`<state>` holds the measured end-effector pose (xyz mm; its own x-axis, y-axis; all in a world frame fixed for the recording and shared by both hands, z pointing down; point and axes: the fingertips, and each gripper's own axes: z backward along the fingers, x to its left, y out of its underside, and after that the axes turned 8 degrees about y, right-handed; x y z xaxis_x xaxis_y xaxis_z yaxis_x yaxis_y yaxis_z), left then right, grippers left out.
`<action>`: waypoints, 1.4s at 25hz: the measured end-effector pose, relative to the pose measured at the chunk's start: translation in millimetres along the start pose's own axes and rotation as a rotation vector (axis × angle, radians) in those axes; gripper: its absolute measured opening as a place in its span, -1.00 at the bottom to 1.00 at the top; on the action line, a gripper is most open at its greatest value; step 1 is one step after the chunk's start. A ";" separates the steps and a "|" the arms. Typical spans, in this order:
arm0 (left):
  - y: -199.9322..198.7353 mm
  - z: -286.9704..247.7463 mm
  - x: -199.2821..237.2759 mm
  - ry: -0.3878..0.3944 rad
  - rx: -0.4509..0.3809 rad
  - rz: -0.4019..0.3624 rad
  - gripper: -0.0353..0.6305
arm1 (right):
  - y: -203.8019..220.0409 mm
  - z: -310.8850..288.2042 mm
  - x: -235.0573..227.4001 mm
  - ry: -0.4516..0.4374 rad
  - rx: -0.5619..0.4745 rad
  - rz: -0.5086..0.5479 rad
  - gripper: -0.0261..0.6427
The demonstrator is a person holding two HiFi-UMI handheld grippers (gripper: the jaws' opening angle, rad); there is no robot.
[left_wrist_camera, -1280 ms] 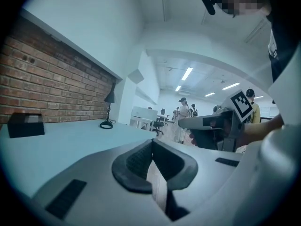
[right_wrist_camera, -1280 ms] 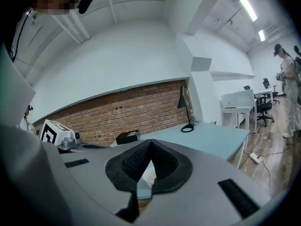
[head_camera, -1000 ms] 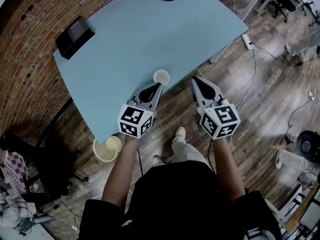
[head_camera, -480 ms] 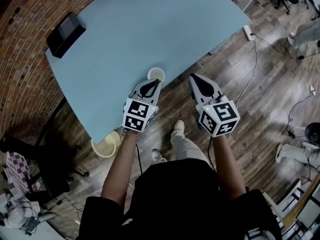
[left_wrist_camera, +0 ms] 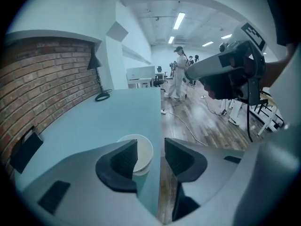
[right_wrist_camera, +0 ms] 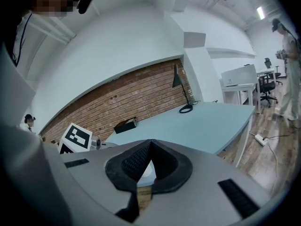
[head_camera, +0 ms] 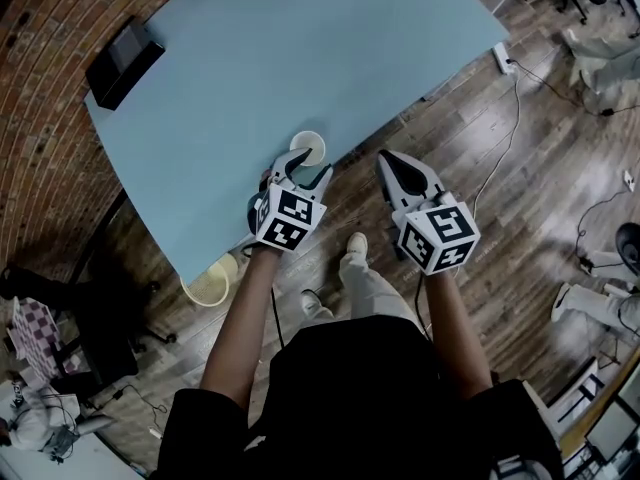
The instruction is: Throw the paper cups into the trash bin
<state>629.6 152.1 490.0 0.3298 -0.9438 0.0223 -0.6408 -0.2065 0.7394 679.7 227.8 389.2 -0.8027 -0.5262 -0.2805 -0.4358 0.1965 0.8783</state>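
Note:
A white paper cup stands upright on the light blue table, close to its near edge. My left gripper hangs just short of the cup, and its jaws have just been opening. They stand apart with nothing pressed between them. In the left gripper view the cup sits right beyond the tips, partly behind the left finger. My right gripper is shut and empty, off the table's edge over the wooden floor. A round cream trash bin stands on the floor, half under the table.
A black box lies at the table's far left near the brick wall. A black lamp base sits at the far end. A dark chair stands left of the bin. Cables cross the floor, where people stand further off.
The left gripper came down closer to the cup, rolled somewhat, and went from shut to open. The right gripper sank a little and stays shut.

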 end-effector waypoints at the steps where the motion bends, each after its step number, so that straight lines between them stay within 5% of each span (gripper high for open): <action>1: 2.7 -3.3 -0.5 0.001 0.020 -0.012 -0.35 | 1.4 -1.5 -1.0 -0.003 0.005 -0.001 -0.91; 13: 16.5 -24.8 3.0 -0.052 0.217 -0.150 -0.41 | 2.8 -6.4 -16.0 -0.040 0.011 -0.009 -0.91; 21: 14.0 -21.0 4.0 -0.072 0.241 -0.179 -0.72 | -1.9 -8.7 -14.8 -0.052 0.012 -0.012 -0.91; 35: 14.6 -9.0 -7.0 -0.087 0.227 -0.149 -0.79 | -3.3 -6.7 -4.2 -0.096 0.008 0.009 -0.91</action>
<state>624.2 158.1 506.7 0.3770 -0.9155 -0.1404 -0.7322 -0.3875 0.5602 687.3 223.8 390.1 -0.8418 -0.4427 -0.3087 -0.4311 0.2075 0.8781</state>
